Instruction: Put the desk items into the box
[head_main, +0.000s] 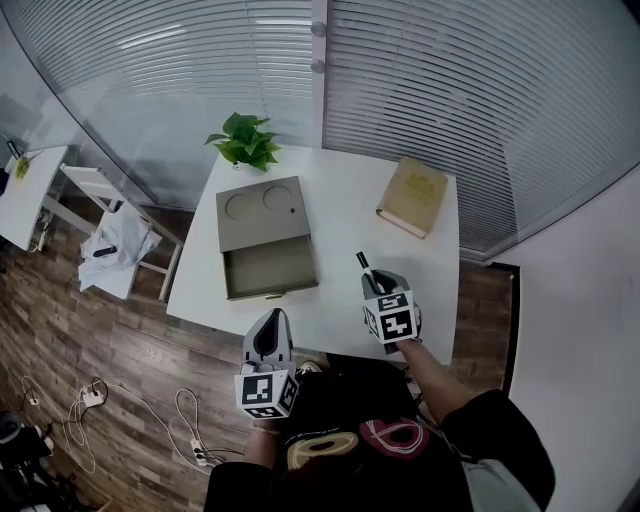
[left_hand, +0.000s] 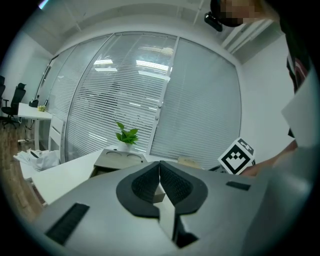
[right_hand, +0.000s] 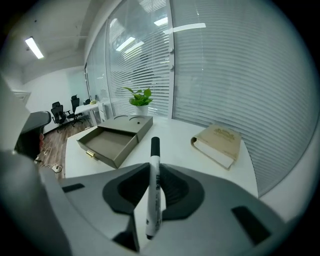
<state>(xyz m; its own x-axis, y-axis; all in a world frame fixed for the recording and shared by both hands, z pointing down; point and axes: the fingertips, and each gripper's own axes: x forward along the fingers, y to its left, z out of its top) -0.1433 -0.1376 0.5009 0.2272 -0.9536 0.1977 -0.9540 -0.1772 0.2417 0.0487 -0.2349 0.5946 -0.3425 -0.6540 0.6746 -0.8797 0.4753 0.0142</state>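
Right gripper view: marker (right_hand: 152, 192) between tongs (right_hand: 153, 169).

A curved glass wall hung with horizontal blinds (head_main: 450, 90) wraps the back of the room and meets a plain white wall (head_main: 585, 300) on the right. A white table (head_main: 340, 195) stands on a dark wood floor (head_main: 90, 330), where white cables (head_main: 182, 405) trail loose. To the left are a second white desk (head_main: 30, 190) and a white chair (head_main: 115, 245) draped with cloth. Ceiling strip lights (right_hand: 34, 47) glow, and black office chairs (right_hand: 60, 112) stand far off.
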